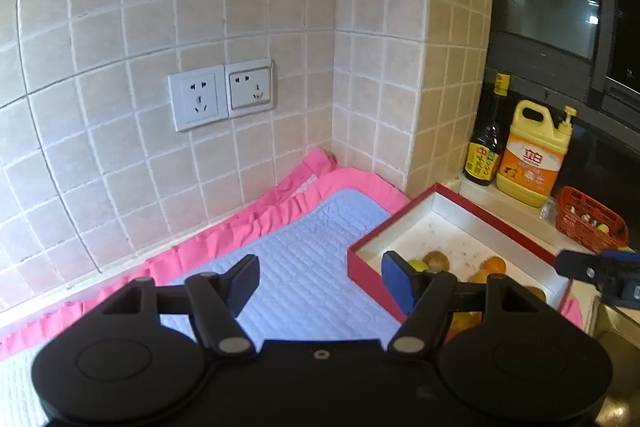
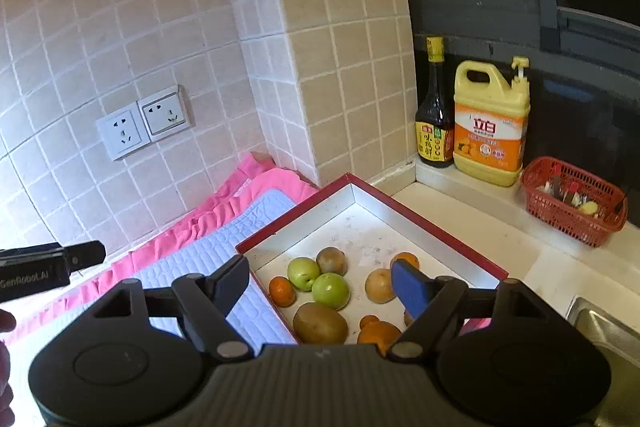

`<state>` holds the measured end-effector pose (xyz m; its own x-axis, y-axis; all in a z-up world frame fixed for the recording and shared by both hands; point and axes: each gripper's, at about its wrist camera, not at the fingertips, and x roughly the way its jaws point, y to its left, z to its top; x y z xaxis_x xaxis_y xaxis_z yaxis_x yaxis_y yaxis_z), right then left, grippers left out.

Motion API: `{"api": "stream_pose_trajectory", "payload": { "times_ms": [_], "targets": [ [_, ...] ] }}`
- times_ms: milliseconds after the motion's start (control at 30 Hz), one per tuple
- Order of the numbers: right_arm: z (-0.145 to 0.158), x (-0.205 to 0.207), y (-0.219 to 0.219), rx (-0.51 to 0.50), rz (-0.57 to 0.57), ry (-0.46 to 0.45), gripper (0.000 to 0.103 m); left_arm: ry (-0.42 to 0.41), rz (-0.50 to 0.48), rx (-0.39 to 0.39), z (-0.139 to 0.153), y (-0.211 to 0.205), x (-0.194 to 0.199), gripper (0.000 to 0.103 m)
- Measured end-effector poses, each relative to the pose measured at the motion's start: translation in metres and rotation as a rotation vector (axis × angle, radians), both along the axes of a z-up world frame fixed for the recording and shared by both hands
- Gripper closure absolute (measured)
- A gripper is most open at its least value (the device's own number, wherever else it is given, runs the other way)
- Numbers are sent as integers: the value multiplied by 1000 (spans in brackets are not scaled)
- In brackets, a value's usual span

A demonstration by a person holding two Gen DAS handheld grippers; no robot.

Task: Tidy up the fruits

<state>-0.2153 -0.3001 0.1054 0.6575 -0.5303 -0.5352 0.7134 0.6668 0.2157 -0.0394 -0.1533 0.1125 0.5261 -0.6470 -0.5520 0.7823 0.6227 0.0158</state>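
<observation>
While both tools hung empty above the counter, nothing was gripped | left gripper (image 1: 320, 281) fingers spread apart, over the quilted mat (image 1: 304, 267) at lower centre | right gripper (image 2: 320, 285) likewise gaping, poised over the red box (image 2: 448, 227), probably to pick | fruits (image 2: 320, 291) loose in box, lower centre.

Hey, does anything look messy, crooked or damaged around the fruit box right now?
Two small things. The red box has specks and stains across its white floor around the loose fruit. On the wall, the right-hand socket sits crooked against the left socket, its upper right corner lifting off the tile. Nothing looks spilled.
</observation>
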Motion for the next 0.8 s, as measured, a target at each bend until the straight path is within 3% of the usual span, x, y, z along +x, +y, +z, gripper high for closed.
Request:
{"api": "stream_pose_trajectory", "payload": {
  "times_ms": [500,800],
  "targets": [
    [1,12,33,-33,-8,52,23,-44,-17,10,-2,32,-22,22],
    [-12,14,40,-27,-43,101,23,16,-13,41,-27,34,-11,22]
  ]
}}
